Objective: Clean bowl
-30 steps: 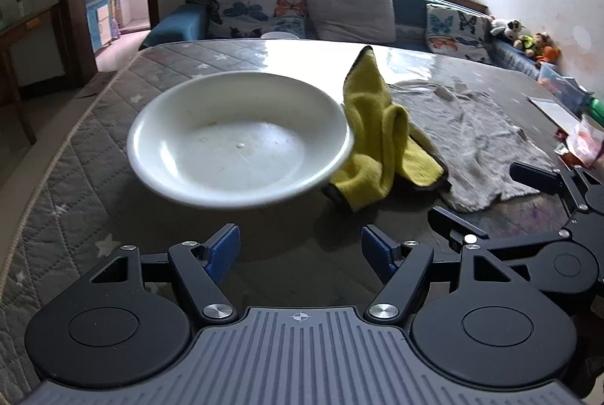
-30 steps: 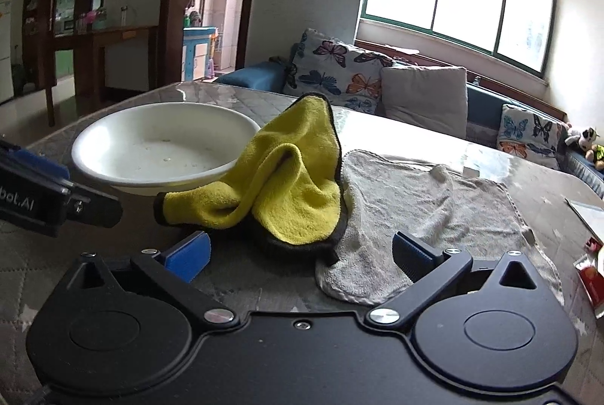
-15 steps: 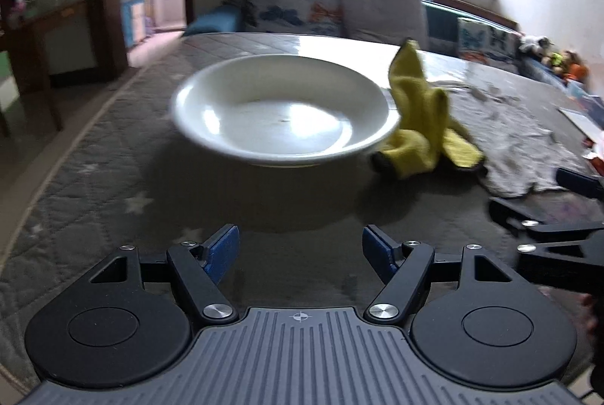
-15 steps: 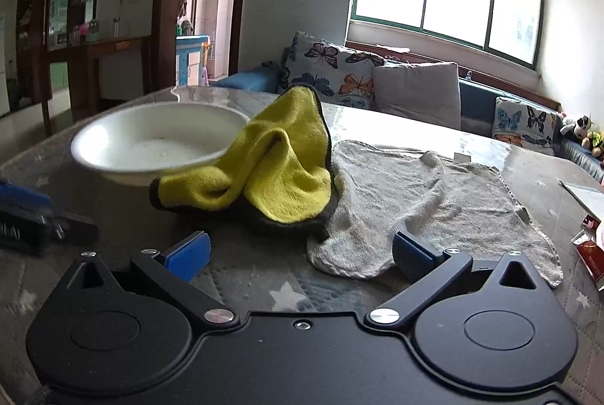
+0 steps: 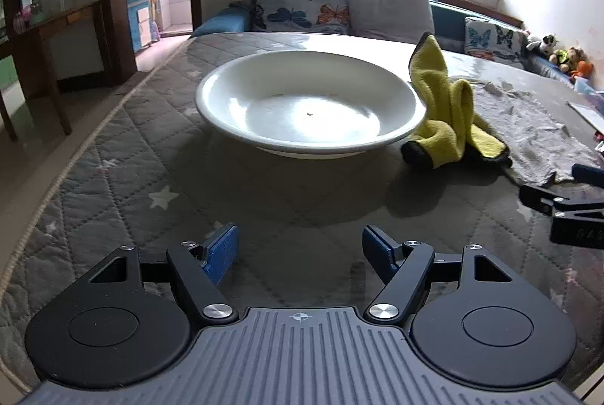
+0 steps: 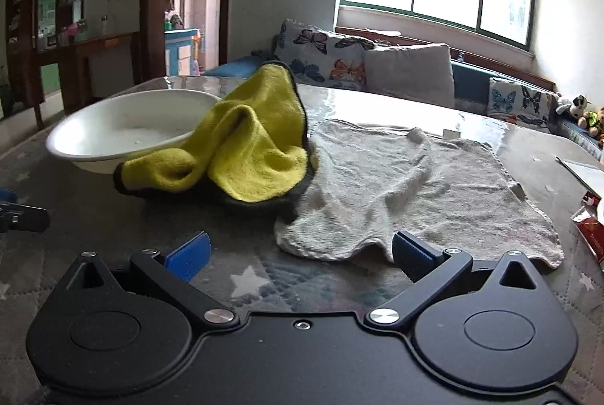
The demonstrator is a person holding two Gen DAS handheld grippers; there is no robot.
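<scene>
Bowl (image 5: 309, 102) untouched on desk (image 5: 113, 178); yellow cloth (image 6: 241, 144) at its 3 o'clock. Both grippers' fingers (image 5: 222, 250) apart, empty. Approach step; next, grasp cloth.

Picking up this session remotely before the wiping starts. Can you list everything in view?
bowl: 1, white, on the table, small speck inside
yellow cloth: 1, yellow with dark edge, crumpled against the bowl's side
grey towel: 1, grey, spread flat beside the yellow cloth
table: 1, grey quilted cover with stars
cushions: several, butterfly print and plain, on the sofa behind
soft toys: a few, far corner
red packet: 1, table edge
left gripper: jaws open, empty, facing the bowl
right gripper: jaws open, empty, at the towel's near edge
</scene>
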